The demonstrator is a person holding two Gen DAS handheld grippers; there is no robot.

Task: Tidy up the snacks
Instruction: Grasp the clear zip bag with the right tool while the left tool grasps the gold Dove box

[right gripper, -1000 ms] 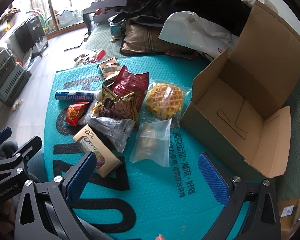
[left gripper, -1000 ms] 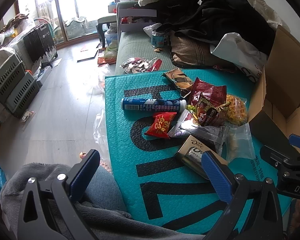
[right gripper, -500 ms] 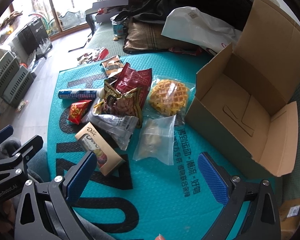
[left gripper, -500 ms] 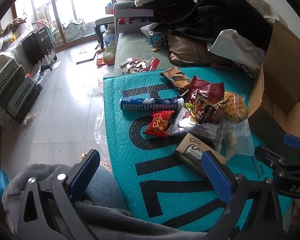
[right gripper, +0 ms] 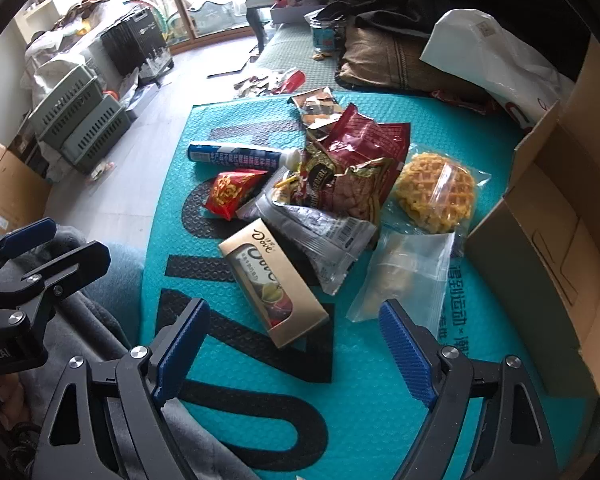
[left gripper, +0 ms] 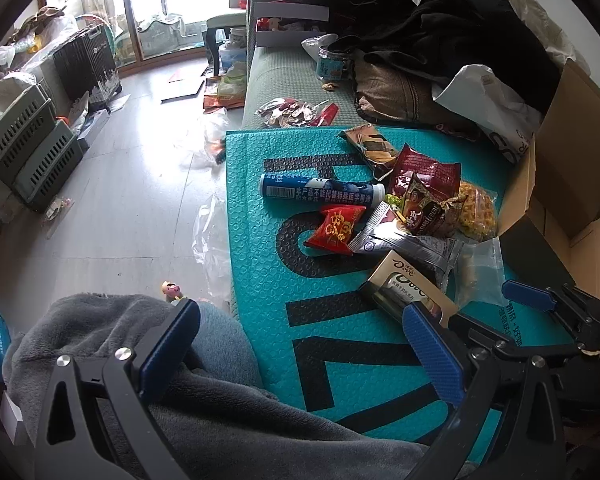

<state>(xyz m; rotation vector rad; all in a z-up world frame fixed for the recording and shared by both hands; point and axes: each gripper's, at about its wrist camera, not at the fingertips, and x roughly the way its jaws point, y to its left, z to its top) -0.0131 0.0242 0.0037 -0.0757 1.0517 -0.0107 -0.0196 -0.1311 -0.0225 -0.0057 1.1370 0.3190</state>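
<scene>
While the right gripper [right gripper: 296, 350] hangs over the lower middle of its own frame, its blue pads have just been drawing closer together, yet they stand apart with nothing pressed between them — only the near end of the gold Dove chocolate box [right gripper: 274, 282] shows in the gap above them, lying flat on the teal mat [right gripper: 380, 420]. Up and to the right of that box a heap of snacks fills the centre of the frame: a silver foil pouch [right gripper: 324, 236], a dark red bag [right gripper: 364, 140], a small red packet [right gripper: 232, 192] at the left edge of the heap, and a blue-and-white tube [right gripper: 240, 156] lying crosswise above it. A waffle in a clear bag [right gripper: 436, 192] sits right of the heap, with a second clear bag [right gripper: 404, 276] just below it. At the right edge stands an open cardboard box [right gripper: 540, 256], empty as far as its visible floor shows.

In the left wrist view the left gripper [left gripper: 304, 348] sits low in the frame with its pads wide apart and empty — one over a grey fleece [left gripper: 100, 332], the other over the mat just beside the chocolate box.
</scene>
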